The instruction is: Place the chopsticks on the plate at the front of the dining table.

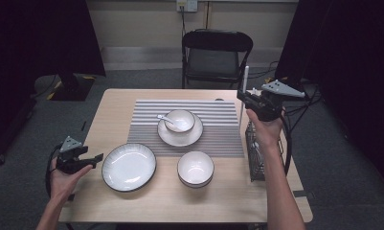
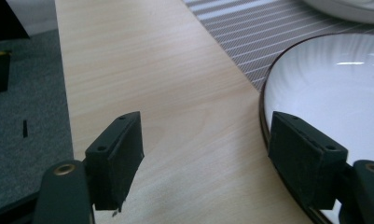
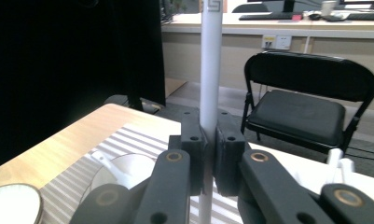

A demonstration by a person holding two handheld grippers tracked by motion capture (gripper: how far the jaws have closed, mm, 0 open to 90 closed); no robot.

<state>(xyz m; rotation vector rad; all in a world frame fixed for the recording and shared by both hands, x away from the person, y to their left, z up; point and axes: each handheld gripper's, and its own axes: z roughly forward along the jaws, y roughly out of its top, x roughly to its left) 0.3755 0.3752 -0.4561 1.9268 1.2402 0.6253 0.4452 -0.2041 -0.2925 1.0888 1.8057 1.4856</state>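
- High view: right claw (image 1: 243, 97) is held up over the worktop's (image 1: 118, 103) far right corner, pads pinching a slim white stick (image 1: 244, 81) that stands upright, its top above the claw. Just below the hand, a dark wire rack (image 1: 255, 153) sits at the worktop's right edge. Left claw (image 1: 96, 158) hovers at the near left edge, jaws spread, nothing between them, tips just beside the rim of the large white plate (image 1: 129, 167). On the striped placemat (image 1: 189, 125): small bowl w/ spoon (image 1: 166, 119) on a saucer (image 1: 180, 133). Empty white bowl (image 1: 195, 168) sits nr the mat's front edge, right of the plate. Black folding chair (image 1: 216, 55) stands behind the worktop.
- Left gripper view: left claw (image 2: 205, 161) spread wide over bare wood; the pad on the right overlaps the dark-rimmed plate (image 2: 334, 88) edge, contact can't be told. Placemat (image 2: 264, 28) corner lies beyond.
- Right gripper view: right claw (image 3: 208, 154) pressed together on the white stick (image 3: 211, 70), which runs vertically thru the pads, extending above and below. Chair (image 3: 306, 100) behind; placemat (image 3: 128, 140) and spoon (image 3: 105, 163) at lower left.
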